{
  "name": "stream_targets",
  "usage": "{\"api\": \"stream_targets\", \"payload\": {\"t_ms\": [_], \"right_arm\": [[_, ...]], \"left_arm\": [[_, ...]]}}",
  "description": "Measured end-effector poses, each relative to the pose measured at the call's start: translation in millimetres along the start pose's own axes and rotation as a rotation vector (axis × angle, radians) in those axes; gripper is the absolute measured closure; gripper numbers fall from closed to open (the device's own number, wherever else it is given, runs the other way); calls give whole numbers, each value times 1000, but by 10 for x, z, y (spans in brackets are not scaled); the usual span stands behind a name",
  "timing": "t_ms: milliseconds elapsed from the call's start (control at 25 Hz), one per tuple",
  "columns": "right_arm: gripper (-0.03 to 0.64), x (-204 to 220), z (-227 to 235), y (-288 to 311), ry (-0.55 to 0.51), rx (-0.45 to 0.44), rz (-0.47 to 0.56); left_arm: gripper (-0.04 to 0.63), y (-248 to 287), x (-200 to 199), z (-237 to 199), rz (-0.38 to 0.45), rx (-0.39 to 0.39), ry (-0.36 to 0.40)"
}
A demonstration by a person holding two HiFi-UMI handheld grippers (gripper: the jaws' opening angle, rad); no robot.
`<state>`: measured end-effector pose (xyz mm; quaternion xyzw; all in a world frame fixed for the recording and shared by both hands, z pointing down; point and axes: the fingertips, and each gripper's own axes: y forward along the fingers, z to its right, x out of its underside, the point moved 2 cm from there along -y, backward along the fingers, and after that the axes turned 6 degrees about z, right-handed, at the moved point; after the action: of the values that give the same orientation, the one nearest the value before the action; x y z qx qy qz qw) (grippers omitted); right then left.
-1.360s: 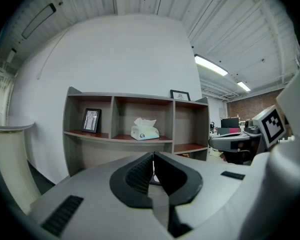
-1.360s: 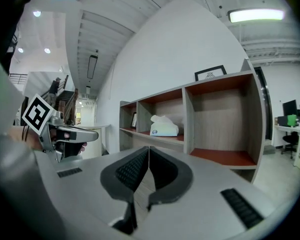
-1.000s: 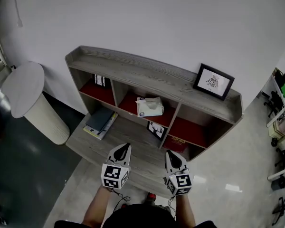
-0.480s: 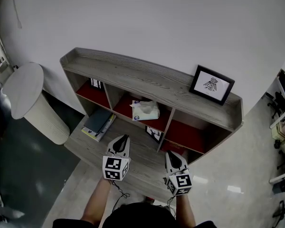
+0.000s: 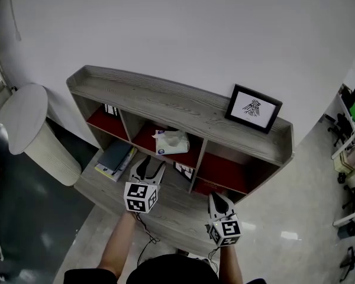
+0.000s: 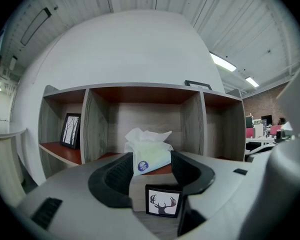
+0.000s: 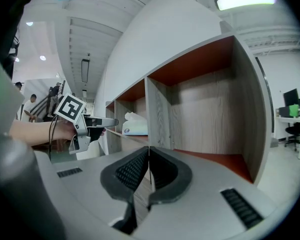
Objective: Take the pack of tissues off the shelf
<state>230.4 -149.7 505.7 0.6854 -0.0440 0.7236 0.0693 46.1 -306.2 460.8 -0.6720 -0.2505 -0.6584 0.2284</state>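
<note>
Left gripper point(image 5: 149, 165) has moved far-ward from the near ledge toward the shelf point(image 5: 183, 108) and its jaws have just been opening: clenched 1 s ago, now spread wide with nothing pinched. The pack point(image 6: 150, 156) sits untouched in the middle of 3 upper bays, on the red floor, upright with tissue sticking out the top. In the left gripper view it lines up with the gap between the 2 jaws but lies beyond the tips; in the head view the tips are near it, not touching. A small deer picture point(image 6: 162, 203) stands below the pack, nearer the gripper. Right gripper point(image 7: 149, 171) is clenched on nothing, hanging back at the near right and facing the right bay, which looks bare. A framed print point(image 5: 252, 108) is on the shelf top and books point(image 5: 115, 157) lie on the ledge at left. Judgement: this is the pre-grasp approach. Next is pushing the open jaws around the pack and closing, keeping clear of the deer picture and the bay walls.
</note>
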Motion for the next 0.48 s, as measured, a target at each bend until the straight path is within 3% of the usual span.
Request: {"api": "stream_targets", "payload": {"t_ms": [280,480], "right_arm": [[588,8,141,-120,-2,40,-8],[588,47,209,-201,-10,59,-22]], "left_arm": [[333,250,109,-38,-42,-29,57],[333,397,232,-75,-72,-46,44]]}}
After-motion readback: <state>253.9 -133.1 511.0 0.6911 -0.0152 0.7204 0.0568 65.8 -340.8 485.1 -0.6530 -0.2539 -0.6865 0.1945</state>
